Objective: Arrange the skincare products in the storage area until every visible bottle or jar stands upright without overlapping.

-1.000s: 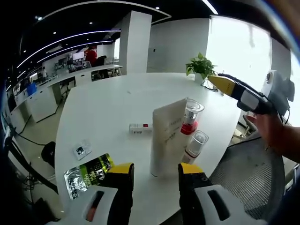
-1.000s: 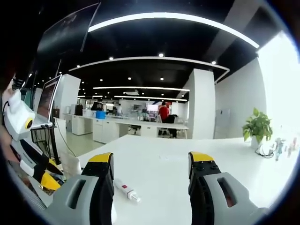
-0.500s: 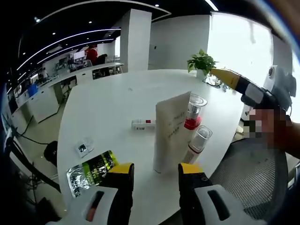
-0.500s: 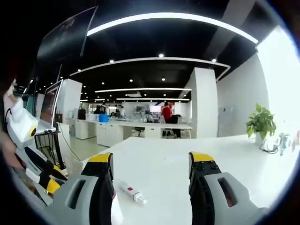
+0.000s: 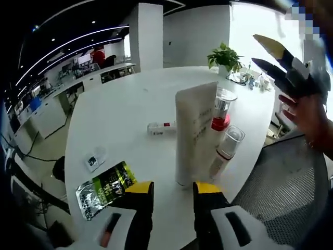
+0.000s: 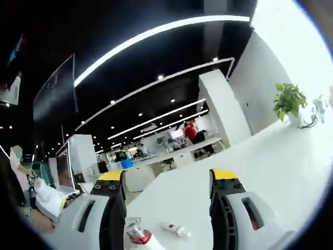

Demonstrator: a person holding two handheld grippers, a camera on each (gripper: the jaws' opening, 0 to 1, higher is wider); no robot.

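Note:
On the white round table (image 5: 119, 112) a tall white tube (image 5: 195, 133) stands upright on its cap. Right behind it stand a clear-capped bottle with a red collar (image 5: 222, 107) and a second clear-capped bottle (image 5: 229, 148), which tilts a little. A small white tube with a red band (image 5: 161, 127) lies flat further back. My left gripper (image 5: 173, 188) is open, low in front of the tall tube, holding nothing. A hand holds my right gripper (image 5: 271, 56) open in the air, up and to the right of the bottles. In the right gripper view my right gripper (image 6: 167, 179) is open, with the red-collared bottle (image 6: 136, 234) and the lying tube (image 6: 175, 229) below it.
A green sachet (image 5: 104, 187) and a small white packet (image 5: 94, 159) lie near the table's left front edge. A potted plant (image 5: 225, 56) stands at the far edge. A mesh chair (image 5: 281, 187) is at the right. Office desks lie beyond.
The right gripper has risen and tilted, so its view now looks up across the office. The left view has come a little closer to the tall tube, and its jaws stand slightly closer together.

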